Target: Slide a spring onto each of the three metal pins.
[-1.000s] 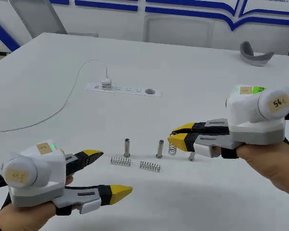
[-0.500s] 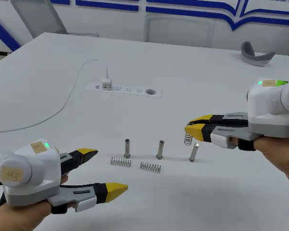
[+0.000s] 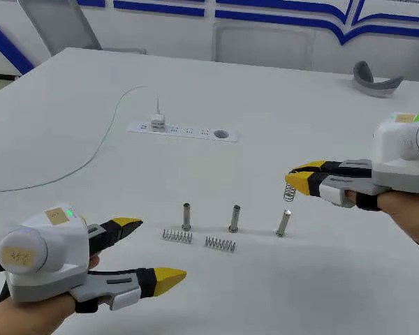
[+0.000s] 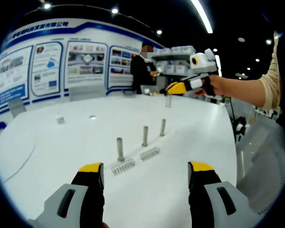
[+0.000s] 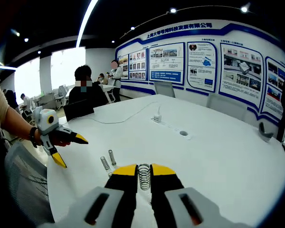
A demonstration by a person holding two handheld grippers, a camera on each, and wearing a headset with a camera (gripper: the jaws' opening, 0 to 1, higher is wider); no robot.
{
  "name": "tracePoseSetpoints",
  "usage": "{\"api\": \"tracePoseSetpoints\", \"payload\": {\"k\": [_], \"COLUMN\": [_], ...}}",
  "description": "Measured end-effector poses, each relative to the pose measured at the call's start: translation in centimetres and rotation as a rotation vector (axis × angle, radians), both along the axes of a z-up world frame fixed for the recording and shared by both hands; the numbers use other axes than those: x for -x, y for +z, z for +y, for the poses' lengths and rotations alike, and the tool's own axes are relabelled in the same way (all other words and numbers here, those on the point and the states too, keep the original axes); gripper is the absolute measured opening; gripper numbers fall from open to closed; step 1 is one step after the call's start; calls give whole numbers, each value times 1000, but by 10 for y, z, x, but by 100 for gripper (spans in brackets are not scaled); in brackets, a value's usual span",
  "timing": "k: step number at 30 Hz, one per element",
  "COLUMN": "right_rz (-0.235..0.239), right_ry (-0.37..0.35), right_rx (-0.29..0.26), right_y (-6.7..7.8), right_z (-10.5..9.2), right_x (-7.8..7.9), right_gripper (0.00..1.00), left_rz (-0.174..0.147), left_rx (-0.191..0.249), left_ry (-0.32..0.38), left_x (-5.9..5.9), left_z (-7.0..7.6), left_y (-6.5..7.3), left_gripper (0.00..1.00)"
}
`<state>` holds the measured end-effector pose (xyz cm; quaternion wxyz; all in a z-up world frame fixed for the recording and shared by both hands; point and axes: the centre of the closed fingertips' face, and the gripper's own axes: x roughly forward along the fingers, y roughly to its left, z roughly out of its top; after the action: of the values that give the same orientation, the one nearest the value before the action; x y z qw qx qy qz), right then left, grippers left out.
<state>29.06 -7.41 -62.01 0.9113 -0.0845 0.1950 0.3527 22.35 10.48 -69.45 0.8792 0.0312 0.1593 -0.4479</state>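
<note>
Looking across from the left, I have the left claw (image 3: 157, 250) low over the near part of the white counter (image 3: 70, 105). Its two black, yellow-tipped jaws are spread wide and released. Beyond it, a thin white cable (image 3: 98, 146) curves over the smooth matte top to a flat white power strip (image 3: 185, 130) with a small plug standing in it.

Nearer me, three short metal pins stand on end in a row: the left pin (image 3: 186, 216), the middle pin (image 3: 234, 218) and the right pin (image 3: 283, 223). Each is a plain grey cylinder with a dull shine. Two fine wire coils lie on their sides just in front of them. The first loose spring (image 3: 176, 236) is just beside the foot of the left pin, and the second loose spring (image 3: 219, 243) is in front of the gap between the left and middle pins.

Further right, the held spring (image 3: 289, 192) hangs in the air above the right pin, a little to its right and apart from its top. The right claw (image 3: 293, 179) is clenched on its upper end. In the right gripper view I see the coil pinched upright between the yellow tips. A grey curved band (image 3: 376, 78) lies at the far right of the counter.
</note>
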Motion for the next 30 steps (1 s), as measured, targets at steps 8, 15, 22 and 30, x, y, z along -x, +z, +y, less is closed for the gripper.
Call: {"api": "tracePoseSetpoints", "payload": {"k": [8, 15, 22, 30], "right_rz": [18, 38, 35, 37], "right_ry": [-24, -50, -56, -63], "right_rx": [4, 3, -3, -11], "right_y": [-16, -31, -39, -45], "right_z": [-5, -11, -14, -14], "right_x": [-8, -9, -10, -10], "right_gripper": [11, 11, 11, 11], "left_rz": [-1, 2, 7, 10], "left_rx": [-5, -5, -7, -9], "left_ry": [6, 11, 10, 9], "left_x": [-1, -1, 0, -1], "left_z": [2, 4, 4, 4], "left_y": [0, -1, -2, -3], "left_gripper": [72, 72, 72, 71]}}
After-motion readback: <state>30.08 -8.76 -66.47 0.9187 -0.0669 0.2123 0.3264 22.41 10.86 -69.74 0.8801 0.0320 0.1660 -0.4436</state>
